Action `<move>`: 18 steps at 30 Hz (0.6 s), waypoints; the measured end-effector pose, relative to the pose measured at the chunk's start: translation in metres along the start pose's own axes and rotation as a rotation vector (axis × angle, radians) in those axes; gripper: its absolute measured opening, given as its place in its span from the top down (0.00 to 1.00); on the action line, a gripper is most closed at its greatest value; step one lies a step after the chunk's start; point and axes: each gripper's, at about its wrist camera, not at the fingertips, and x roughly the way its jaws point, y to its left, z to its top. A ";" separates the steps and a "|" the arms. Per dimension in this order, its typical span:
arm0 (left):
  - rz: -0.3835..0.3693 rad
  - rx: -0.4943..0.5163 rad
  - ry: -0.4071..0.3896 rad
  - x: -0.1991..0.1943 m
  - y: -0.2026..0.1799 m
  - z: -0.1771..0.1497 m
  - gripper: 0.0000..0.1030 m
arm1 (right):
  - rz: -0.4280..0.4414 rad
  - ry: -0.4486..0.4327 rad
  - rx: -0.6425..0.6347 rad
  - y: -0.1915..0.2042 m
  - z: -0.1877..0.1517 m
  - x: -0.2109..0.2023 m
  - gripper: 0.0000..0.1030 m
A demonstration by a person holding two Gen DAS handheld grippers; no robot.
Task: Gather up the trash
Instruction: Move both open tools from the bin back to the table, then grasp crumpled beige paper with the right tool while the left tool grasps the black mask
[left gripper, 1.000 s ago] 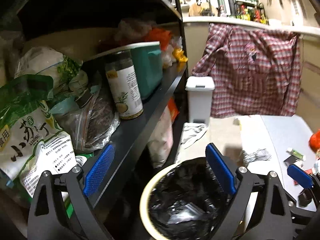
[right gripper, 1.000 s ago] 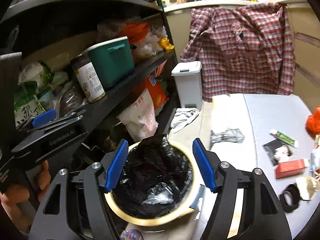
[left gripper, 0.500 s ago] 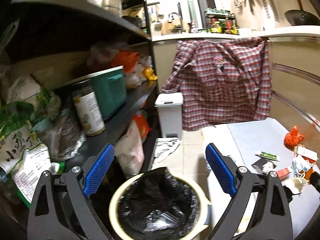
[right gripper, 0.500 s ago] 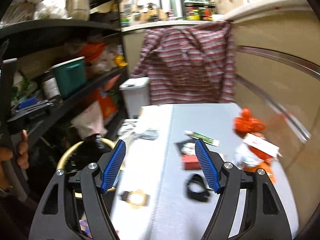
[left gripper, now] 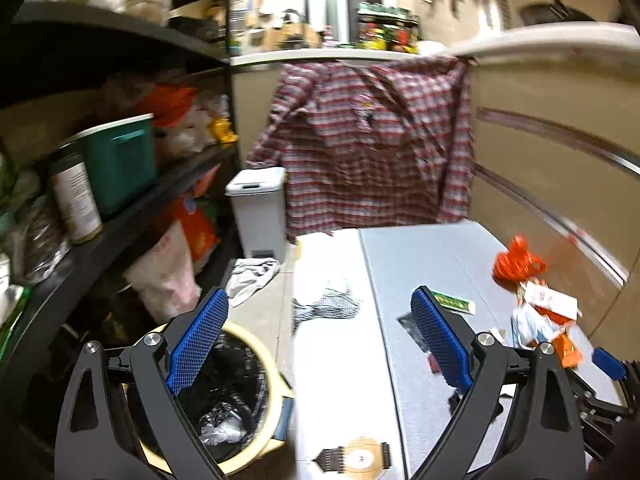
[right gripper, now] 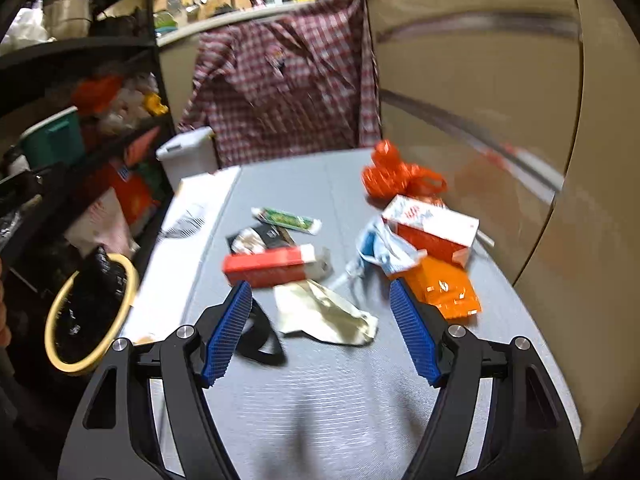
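Trash lies on the grey table [right gripper: 320, 392]: a crumpled beige wrapper [right gripper: 324, 314], a red box [right gripper: 266, 266], a green tube [right gripper: 286, 218], a black loop [right gripper: 258, 338], an orange packet [right gripper: 444, 290], a red-and-white carton [right gripper: 434, 226] and an orange bag [right gripper: 396, 178]. My right gripper [right gripper: 320, 330] is open and empty, just short of the beige wrapper. The bin with a black liner [left gripper: 224, 392] stands on the floor left of the table; it also shows in the right wrist view [right gripper: 90, 312]. My left gripper [left gripper: 320, 344] is open and empty over the table's left edge.
A dark shelf rack [left gripper: 120, 216] with a teal box [left gripper: 120, 160] and a can [left gripper: 76, 196] runs along the left. A small white pedal bin [left gripper: 258, 208] and a hanging plaid shirt [left gripper: 368, 148] stand at the back. A rag [left gripper: 252, 280] lies on the floor.
Both grippers have swung right, away from the shelf and the bin, toward the table. The right gripper has come close over the trash pile. Both stay open.
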 end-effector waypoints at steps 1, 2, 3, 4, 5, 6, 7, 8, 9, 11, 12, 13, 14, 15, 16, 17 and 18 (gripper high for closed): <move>-0.008 0.016 0.000 0.002 -0.006 -0.002 0.13 | 0.001 0.015 0.001 -0.002 -0.001 0.007 0.31; -0.014 0.032 0.001 0.005 -0.012 -0.005 0.13 | -0.002 0.032 -0.004 -0.003 -0.004 0.016 0.31; -0.018 0.041 0.004 0.008 -0.015 -0.006 0.13 | -0.003 0.044 -0.008 -0.005 -0.007 0.022 0.31; -0.019 0.046 0.008 0.010 -0.018 -0.006 0.13 | 0.001 0.056 -0.010 -0.005 -0.009 0.027 0.31; -0.020 0.051 0.015 0.013 -0.020 -0.007 0.13 | 0.001 0.072 -0.006 -0.006 -0.011 0.035 0.31; -0.020 0.051 0.020 0.015 -0.021 -0.006 0.13 | -0.001 0.084 0.000 -0.008 -0.012 0.040 0.31; -0.019 0.050 0.026 0.018 -0.022 -0.006 0.13 | -0.003 0.098 0.007 -0.010 -0.013 0.047 0.31; -0.018 0.046 0.029 0.019 -0.021 -0.005 0.13 | -0.008 0.113 0.013 -0.012 -0.015 0.054 0.31; -0.016 0.040 0.032 0.021 -0.020 -0.004 0.13 | -0.012 0.123 0.017 -0.013 -0.015 0.059 0.31; -0.007 0.037 0.035 0.023 -0.017 -0.003 0.13 | -0.018 0.145 0.024 -0.016 -0.018 0.070 0.31; 0.002 0.038 0.037 0.025 -0.015 -0.003 0.13 | -0.019 0.150 0.024 -0.017 -0.018 0.073 0.31; 0.011 0.039 0.040 0.026 -0.013 -0.002 0.13 | -0.020 0.153 0.021 -0.016 -0.019 0.077 0.31; 0.021 0.038 0.045 0.028 -0.010 -0.002 0.13 | -0.027 0.155 0.012 -0.015 -0.020 0.081 0.32; 0.027 0.035 0.049 0.029 -0.009 -0.002 0.13 | -0.028 0.160 0.003 -0.013 -0.021 0.085 0.36; 0.033 0.031 0.054 0.030 -0.007 -0.001 0.13 | -0.022 0.168 -0.006 -0.012 -0.022 0.087 0.54; 0.040 0.024 0.060 0.031 -0.004 -0.001 0.13 | -0.020 0.188 -0.017 -0.011 -0.023 0.090 0.79; 0.042 0.019 0.065 0.032 -0.002 0.000 0.13 | -0.021 0.201 -0.022 -0.010 -0.024 0.091 0.86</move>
